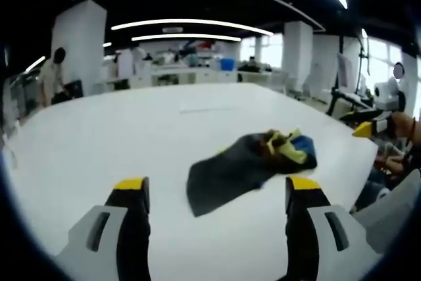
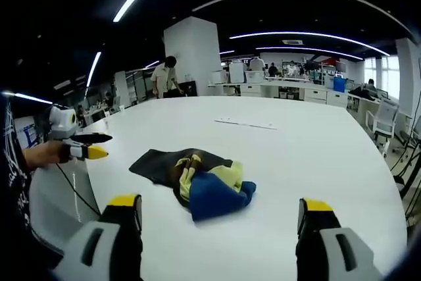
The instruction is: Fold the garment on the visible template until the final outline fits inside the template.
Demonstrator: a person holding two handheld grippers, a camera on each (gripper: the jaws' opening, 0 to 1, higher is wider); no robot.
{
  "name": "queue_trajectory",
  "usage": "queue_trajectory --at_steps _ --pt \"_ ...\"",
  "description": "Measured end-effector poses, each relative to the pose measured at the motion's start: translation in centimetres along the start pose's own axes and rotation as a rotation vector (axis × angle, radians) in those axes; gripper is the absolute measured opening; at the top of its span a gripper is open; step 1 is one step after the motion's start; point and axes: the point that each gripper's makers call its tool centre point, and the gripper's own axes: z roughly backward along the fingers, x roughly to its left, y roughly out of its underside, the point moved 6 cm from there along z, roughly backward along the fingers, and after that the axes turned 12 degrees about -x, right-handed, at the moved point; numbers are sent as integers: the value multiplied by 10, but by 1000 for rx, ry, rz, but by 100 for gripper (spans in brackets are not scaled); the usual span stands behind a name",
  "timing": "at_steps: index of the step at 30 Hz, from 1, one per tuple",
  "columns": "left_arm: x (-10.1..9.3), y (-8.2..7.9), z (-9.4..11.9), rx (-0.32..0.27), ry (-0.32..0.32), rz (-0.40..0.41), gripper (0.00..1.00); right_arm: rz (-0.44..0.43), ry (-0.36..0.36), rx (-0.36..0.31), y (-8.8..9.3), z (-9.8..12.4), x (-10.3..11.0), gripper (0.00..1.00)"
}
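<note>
I see a broad white table [image 1: 131, 136] in a big open office with white pillars, long ceiling light strips and rows of desks at the back; a person [image 2: 163, 77] stands at the far side by a pillar. A thin pale strip [image 2: 245, 123] lies flat on the tabletop beyond the cloth, and I cannot tell what it is.

I count one garment [image 2: 197, 179], two grippers, and no more loose things on the table. The garment is a crumpled heap, dark grey with yellow and blue parts bunched together; in the left gripper view the dark flap spreads toward me and the yellow and blue bunch [image 1: 293, 146] sits at the far right end.

My left gripper [image 1: 217, 192] hangs above the table with its jaws wide apart and nothing between them; the garment lies just ahead, between the two jaw tips and a little beyond. My right gripper [image 2: 220, 212] is likewise spread and empty, with the garment just ahead, nearer its left jaw. Neither touches the cloth
</note>
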Motion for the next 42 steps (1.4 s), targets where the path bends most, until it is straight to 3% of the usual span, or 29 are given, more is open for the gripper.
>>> queue_trajectory --at_steps 12,20,32,35,42 --pt "-5 -1 0 -3 25 -5 78 6 -14 2 -2 0 4 99" --pt "-20 -1 -6 11 103 2 73 16 -33 16 -6 -7 7 95" --pt "-42 -6 -37 41 258 -82 60 19 -59 27 -3 -25 20 78" --pt "-48 -2 -48 55 318 -108 56 21 -66 25 -1 -30 22 72" --pt "-58 12 -69 87 376 -135 51 16 -87 34 5 -45 27 58"
